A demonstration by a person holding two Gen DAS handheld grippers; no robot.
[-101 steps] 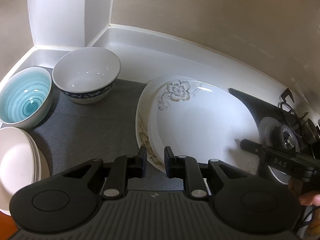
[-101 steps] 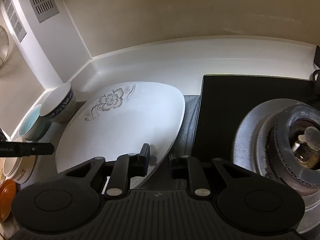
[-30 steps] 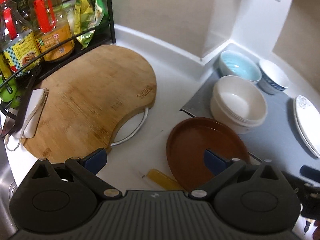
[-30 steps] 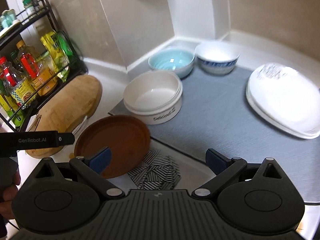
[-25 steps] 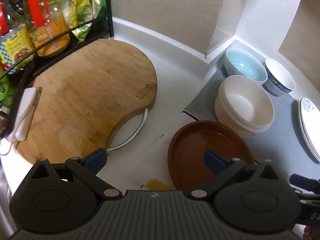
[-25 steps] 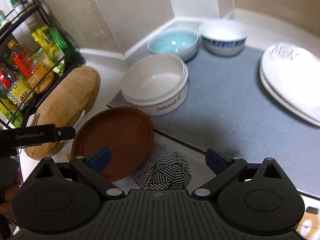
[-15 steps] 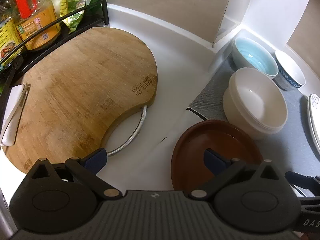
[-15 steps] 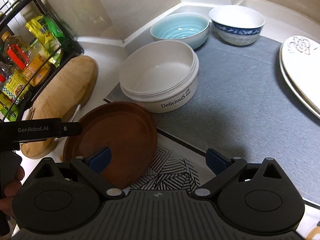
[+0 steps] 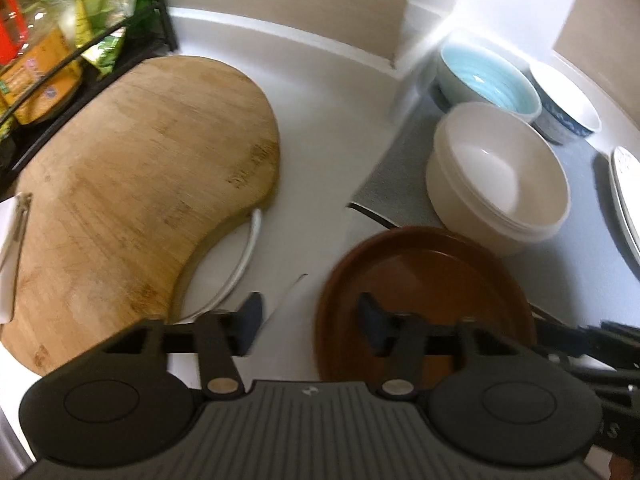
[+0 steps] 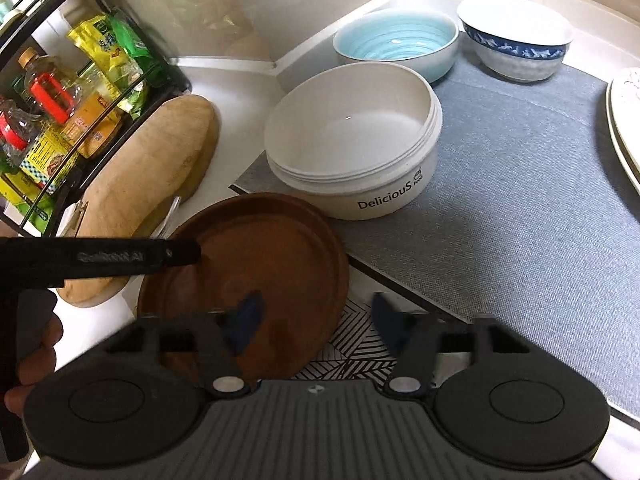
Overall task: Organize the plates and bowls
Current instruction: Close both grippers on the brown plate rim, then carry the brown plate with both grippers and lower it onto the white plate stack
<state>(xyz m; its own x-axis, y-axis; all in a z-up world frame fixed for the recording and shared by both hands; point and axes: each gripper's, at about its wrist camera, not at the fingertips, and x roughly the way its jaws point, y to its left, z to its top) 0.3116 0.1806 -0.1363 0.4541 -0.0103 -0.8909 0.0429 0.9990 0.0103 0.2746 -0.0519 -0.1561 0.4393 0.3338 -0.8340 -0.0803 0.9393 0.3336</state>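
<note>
The grey mat [image 10: 520, 200] fills the right half of the right wrist view. The cutting board [image 9: 132, 196] fills the left half of the left wrist view, with a rack [image 10: 60, 92] of bottles above it at the upper left. The stack of white bowls [image 10: 356, 140] stands on the mat near the centre; behind it, at the top, are the blue bowl [image 10: 396, 40] and the patterned bowl [image 10: 516, 40]. White plates [image 10: 624, 136] show at the right edge. The brown plate [image 10: 256, 268] lies lower centre, just in front of the white bowls. The left gripper [image 9: 310, 324] is open, its right finger over the brown plate's rim. The right gripper [image 10: 320, 324] is open too, with its left finger above this plate.
</note>
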